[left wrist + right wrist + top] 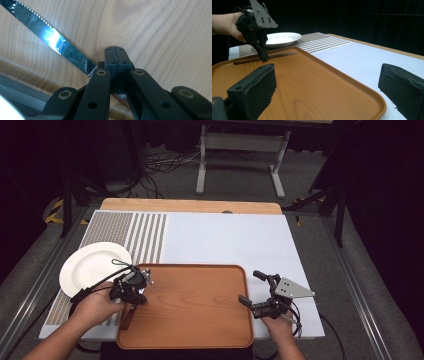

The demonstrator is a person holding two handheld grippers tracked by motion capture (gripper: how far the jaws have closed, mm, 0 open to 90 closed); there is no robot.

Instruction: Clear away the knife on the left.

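Note:
A knife with a serrated steel blade (57,42) and a brown handle (126,317) lies along the left side of a wooden tray (200,300). My left gripper (132,302) points down onto it and is shut on the knife where blade meets handle; the jaws meet at their tips (115,53). The right gripper view shows the left gripper (264,58) standing on the knife (282,55). Beside the tray's right edge my right gripper (251,287) is open, with nothing between its jaws (329,87).
A white plate (90,267) sits left of the tray on a striped placemat (145,237). The white table top (225,240) stretches behind the tray. A metal frame (240,145) and cables stand on the floor beyond the table.

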